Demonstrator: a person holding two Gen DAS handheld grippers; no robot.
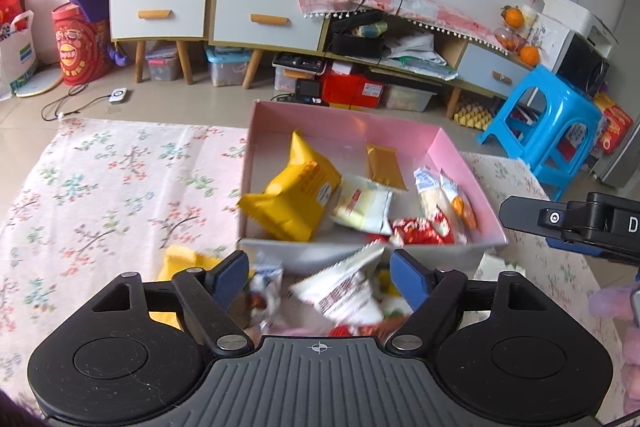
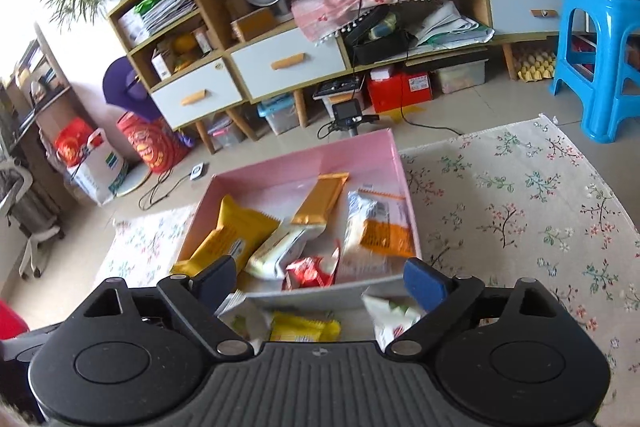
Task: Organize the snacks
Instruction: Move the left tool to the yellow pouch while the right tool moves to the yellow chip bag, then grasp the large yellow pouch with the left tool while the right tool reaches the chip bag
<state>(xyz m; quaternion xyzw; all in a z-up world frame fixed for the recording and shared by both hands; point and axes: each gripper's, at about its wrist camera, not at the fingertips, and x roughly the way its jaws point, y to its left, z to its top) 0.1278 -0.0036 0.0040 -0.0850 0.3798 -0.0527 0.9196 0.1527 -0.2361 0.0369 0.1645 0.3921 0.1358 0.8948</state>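
Left hand-held gripper (image 1: 318,277) w/ jaws spread wide, gripping nothing; a white snack pack (image 1: 344,287) sits loose between its fingers, blurred, prob. not touched. Pink box (image 1: 344,131) of snacks just ahead. Right hand-held gripper (image 2: 320,281) also wide open, empty.

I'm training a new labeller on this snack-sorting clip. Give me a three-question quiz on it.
1. True or false: the pink box is empty.
2. The big yellow bag lies: A) in the box, B) on the blue stool, C) on the floor.
3. How do the jaws of the left gripper and right gripper stand?

Key: 1. False; it holds several snack packets. 2. A. 3. Both open, gripping nothing.
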